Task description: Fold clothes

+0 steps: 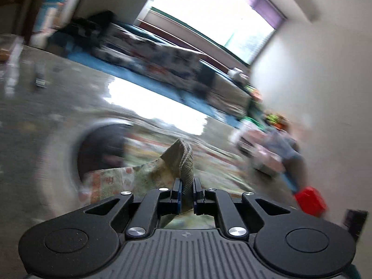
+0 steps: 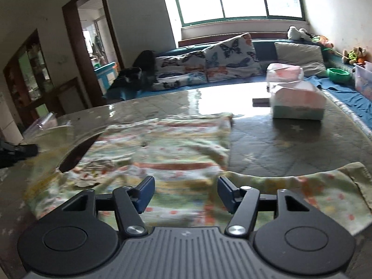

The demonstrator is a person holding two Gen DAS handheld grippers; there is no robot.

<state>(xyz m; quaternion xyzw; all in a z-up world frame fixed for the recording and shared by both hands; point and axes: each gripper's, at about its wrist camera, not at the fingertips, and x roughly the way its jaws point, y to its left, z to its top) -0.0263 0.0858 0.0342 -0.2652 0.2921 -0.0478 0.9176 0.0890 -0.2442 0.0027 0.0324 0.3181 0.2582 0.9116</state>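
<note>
Garment (image 2: 162, 153) lying flat on table (image 2: 279, 144), spreading ahead of right gripper (image 2: 184, 194); tissue box (image 2: 297, 103) sitting further ahead-right; sofa (image 2: 232, 65) standing behind table.

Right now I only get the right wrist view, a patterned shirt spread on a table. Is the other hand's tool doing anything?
Observer: Yes. The left gripper has its fingers closed on a ribbed edge of the shirt, lifted off the table.
Operator: Is that picture as steady as mine?
Observer: No, the left view is tilted and heavily motion-blurred.
Operator: Anything there that I can't see?
Observer: A red object at the right edge, too smeared to identify.
Operator: Is my tool holding anything?
Observer: No. The right gripper is open above the shirt.
</note>
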